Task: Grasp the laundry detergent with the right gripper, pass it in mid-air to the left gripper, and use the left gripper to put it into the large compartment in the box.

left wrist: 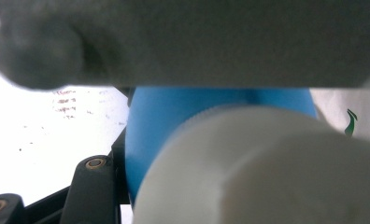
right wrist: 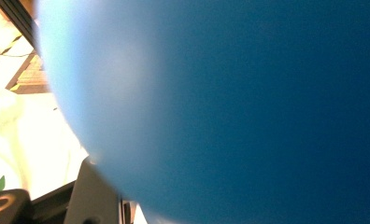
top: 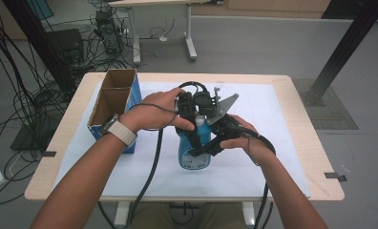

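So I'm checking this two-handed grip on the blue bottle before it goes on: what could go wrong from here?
The left claw sits at the white cap and the right claw on the blue bottle; twisting could make the smooth body slip. The crowded claws might knock together. A tipped bottle may hit the cardboard box.

Even, bright room light; both gripper views are close, blurred, partly overexposed.
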{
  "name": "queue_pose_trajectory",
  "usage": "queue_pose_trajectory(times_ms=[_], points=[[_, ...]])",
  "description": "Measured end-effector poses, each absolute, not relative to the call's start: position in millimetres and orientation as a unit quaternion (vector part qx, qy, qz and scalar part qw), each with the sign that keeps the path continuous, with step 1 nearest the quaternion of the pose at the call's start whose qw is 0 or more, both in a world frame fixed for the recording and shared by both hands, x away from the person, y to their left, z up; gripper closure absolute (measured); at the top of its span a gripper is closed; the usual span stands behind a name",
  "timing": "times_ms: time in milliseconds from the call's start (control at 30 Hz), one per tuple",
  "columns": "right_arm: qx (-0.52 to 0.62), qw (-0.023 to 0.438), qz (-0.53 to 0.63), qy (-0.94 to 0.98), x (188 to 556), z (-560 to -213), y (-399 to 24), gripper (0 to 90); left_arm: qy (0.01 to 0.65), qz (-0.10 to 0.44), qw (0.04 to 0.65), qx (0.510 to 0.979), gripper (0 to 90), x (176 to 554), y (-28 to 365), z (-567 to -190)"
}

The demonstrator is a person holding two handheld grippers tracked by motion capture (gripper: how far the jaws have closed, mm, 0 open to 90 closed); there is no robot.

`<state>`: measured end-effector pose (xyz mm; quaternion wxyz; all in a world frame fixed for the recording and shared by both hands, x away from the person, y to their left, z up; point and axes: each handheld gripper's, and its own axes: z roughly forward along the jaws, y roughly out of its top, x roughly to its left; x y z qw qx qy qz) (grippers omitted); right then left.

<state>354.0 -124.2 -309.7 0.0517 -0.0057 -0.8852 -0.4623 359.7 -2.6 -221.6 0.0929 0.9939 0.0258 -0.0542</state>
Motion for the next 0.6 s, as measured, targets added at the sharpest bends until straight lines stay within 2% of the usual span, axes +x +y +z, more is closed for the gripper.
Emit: queue_pose_trajectory(times_ms=[600], points=[[-0.005, 0.051, -0.462, -0.885, 354.1, -308.9, -123.6, 43.7, 0.022, -0.054, 0.095, 0.994, 41.0, 360.3, -1.4, -220.9]])
